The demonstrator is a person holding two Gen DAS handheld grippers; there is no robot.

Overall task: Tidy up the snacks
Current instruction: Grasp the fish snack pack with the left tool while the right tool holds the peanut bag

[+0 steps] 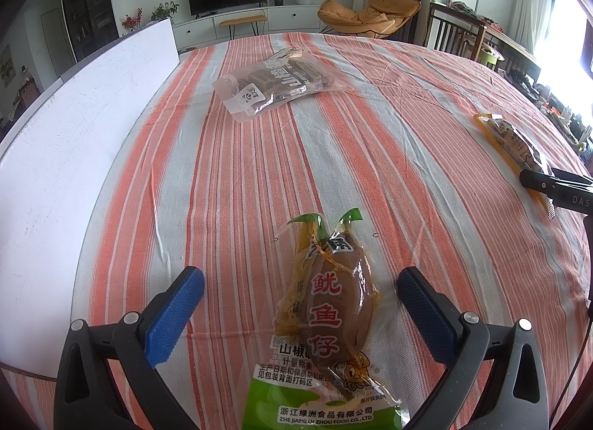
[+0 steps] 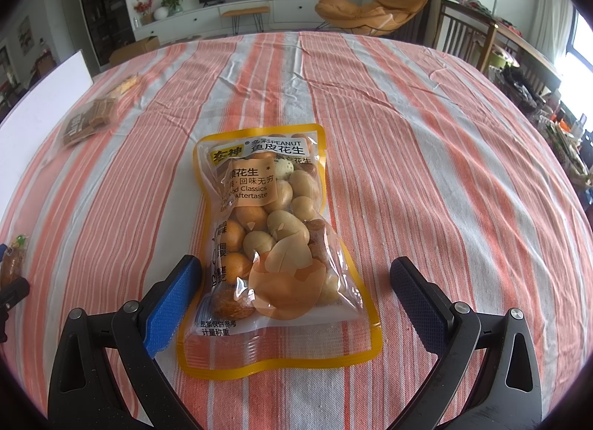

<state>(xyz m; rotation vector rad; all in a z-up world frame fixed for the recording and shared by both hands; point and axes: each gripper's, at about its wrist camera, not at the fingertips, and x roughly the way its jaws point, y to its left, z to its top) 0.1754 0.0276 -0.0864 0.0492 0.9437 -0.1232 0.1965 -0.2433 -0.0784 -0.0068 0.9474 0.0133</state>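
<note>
Squid pack lies between spread fingers of left gripper. Peanut bag lies between spread right gripper fingers. Striped cloth beneath.

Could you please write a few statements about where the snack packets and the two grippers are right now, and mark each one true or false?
1. The left gripper is open, with the squid snack packet lying between its fingers. True.
2. The right gripper is shut on the peanut packet. False: its jaws stand wide open on either side of the packet, which lies flat on the striped tablecloth.
3. A clear bag of brown snacks lies farther up the table, near the white board. True.
4. The peanut packet has a green border. False: its border is yellow.
5. All the snacks are stacked in one pile. False: they lie apart on the cloth.
</note>
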